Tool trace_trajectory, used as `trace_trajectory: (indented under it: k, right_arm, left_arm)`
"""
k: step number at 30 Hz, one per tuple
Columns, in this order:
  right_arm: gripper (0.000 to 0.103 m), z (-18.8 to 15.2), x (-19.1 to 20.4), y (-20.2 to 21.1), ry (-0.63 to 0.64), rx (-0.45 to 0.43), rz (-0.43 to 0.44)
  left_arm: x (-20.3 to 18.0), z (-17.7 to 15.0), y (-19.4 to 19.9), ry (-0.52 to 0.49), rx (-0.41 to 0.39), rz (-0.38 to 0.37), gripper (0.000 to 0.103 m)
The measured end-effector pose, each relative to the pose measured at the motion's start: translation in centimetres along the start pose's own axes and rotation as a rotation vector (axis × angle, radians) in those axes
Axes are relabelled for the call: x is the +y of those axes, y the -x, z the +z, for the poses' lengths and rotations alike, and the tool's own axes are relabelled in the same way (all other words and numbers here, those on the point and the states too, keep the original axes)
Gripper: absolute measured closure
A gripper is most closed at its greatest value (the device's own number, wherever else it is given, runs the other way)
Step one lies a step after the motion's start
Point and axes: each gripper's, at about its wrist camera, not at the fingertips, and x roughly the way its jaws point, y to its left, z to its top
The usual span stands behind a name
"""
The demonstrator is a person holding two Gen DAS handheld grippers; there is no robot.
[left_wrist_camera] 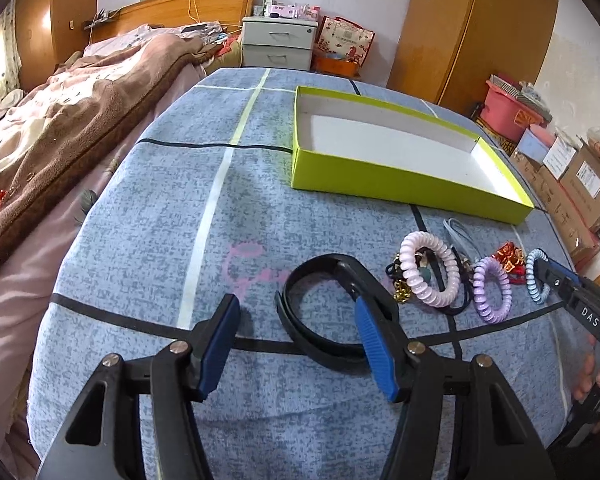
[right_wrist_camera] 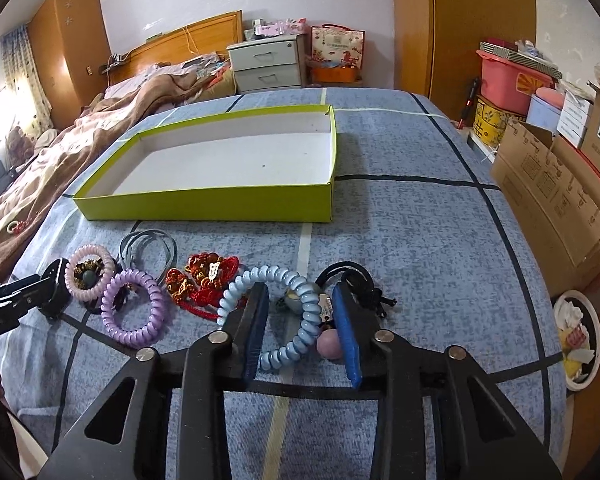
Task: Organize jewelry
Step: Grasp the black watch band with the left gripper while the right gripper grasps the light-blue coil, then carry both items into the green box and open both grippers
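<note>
Across the blue-grey bed cover point(left_wrist_camera: 148, 208), jewelry lies in a row below a shallow green box point(right_wrist_camera: 204, 202) with a bare white floor.

Left wrist view, left to right: left gripper point(left_wrist_camera: 296, 344) at lower centre, jaws spread wide. A black band point(left_wrist_camera: 300, 320) lies between them; the right pad rests against its loop, the left pad stands clear of it. No grip. Right of that: pink coil bracelet point(left_wrist_camera: 430, 268), lilac coil bracelet point(left_wrist_camera: 492, 290), red knotted charm point(left_wrist_camera: 510, 258), then a light-blue coil bracelet point(left_wrist_camera: 534, 280) at the right edge, where the other gripper's tip meets it.

Right wrist view, left to right: pink coil at the left edge, grey strap loops point(right_wrist_camera: 148, 246) just above, lilac coil, red charms, then the light-blue coil at lower centre. Right gripper point(right_wrist_camera: 304, 332) straddles the near side of that blue coil, jaws partly closed. Whether the pads press on it I cannot tell. A pink bead point(right_wrist_camera: 330, 344) sits beside the right pad; a black cord point(right_wrist_camera: 364, 284) is behind it.

Green box sits upper left in this view, well apart from the row.
</note>
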Motion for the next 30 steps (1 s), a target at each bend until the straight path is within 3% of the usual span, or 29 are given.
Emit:
trace_trajectory:
  k: [5, 7, 12, 18, 30]
  right_arm:
    - [0.082, -0.2, 0.0, 0.1, -0.009, -0.004, 0.006]
    - [0.088, -0.2, -0.1, 0.2, -0.019, -0.008, 0.008]
    - [0.091, -0.3, -0.4, 0.4, -0.043, -0.012, 0.029]
    - [0.092, -0.3, -0.6, 0.9, -0.059, -0.027, 0.039]
    - [0.092, 0.8, -0.6, 2.6, -0.075, -0.078, 0.061]
  left_arm:
    - [0.1, 0.3, -0.1, -0.001, 0.007, -0.003, 0.054]
    - [0.2, 0.4, -0.1, -0.005, 0.007, -0.005, 0.071]
    - [0.1, 0.6, -0.3, -0.028, 0.008, 0.007, 0.084]
    - [0.1, 0.8, -0.4, -0.037, 0.004, 0.008, 0.092]
    - [-0.5, 1.9, 0.7, -0.056, -0.038, -0.027, 0.092]
